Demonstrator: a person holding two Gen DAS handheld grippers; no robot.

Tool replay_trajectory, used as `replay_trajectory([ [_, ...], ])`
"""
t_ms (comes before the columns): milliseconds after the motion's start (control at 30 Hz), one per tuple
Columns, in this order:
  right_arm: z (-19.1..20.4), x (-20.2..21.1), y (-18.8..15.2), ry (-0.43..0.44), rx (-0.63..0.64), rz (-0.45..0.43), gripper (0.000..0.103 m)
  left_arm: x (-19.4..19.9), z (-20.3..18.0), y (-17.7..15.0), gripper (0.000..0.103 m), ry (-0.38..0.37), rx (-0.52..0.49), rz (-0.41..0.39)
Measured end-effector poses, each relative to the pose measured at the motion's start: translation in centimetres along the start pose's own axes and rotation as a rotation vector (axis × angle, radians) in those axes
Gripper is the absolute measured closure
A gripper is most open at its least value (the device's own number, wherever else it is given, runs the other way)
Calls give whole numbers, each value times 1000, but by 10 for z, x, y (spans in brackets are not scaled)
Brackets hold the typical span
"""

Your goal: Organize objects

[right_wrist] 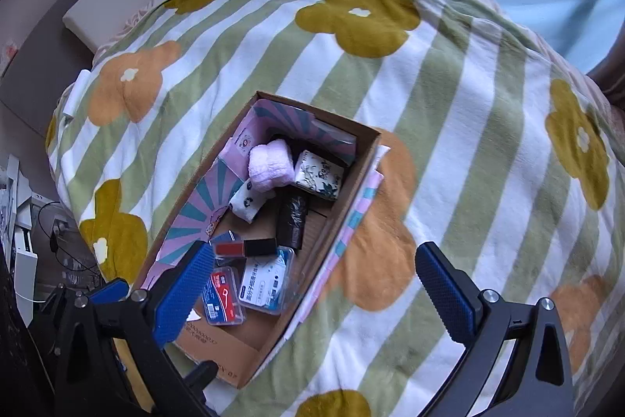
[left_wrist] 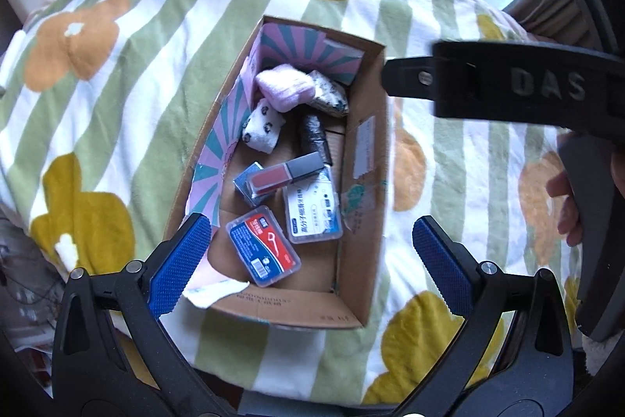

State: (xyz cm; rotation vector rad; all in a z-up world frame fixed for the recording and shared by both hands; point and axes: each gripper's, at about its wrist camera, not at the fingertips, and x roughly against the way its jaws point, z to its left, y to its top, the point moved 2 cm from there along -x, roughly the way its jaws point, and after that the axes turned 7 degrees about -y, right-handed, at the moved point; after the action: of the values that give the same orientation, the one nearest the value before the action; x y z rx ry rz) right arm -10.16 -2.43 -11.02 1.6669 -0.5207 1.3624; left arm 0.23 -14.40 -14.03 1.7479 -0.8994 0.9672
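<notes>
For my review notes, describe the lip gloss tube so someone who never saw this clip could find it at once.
On the flower-print blanket sits an open cardboard box. Midway along its floor, between the rolled socks and the two clear plastic floss cases, lies the lip gloss tube. It alone is a slim square stick, dark red at one end and grey-capped at the other.

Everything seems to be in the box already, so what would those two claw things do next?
Probably back away. Both sets of jaws stand open and empty above the cardboard box, which already holds the lipstick, floss cases and rolled cloths. Nothing loose shows on the blanket.
</notes>
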Motion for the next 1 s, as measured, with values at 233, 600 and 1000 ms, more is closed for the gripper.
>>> replay_trajectory([
  [233,-50,67,-48,-75,-139,-59,1,40,-35,0,0,-11,-74,-55],
  [600,-122,105,-130,-230,-370,-67,1,56,-96,4,0,-101,-209,-102],
  [1000,-143,126,-161,-297,-481,-117,1,49,-133,-3,0,-137,-295,-87],
])
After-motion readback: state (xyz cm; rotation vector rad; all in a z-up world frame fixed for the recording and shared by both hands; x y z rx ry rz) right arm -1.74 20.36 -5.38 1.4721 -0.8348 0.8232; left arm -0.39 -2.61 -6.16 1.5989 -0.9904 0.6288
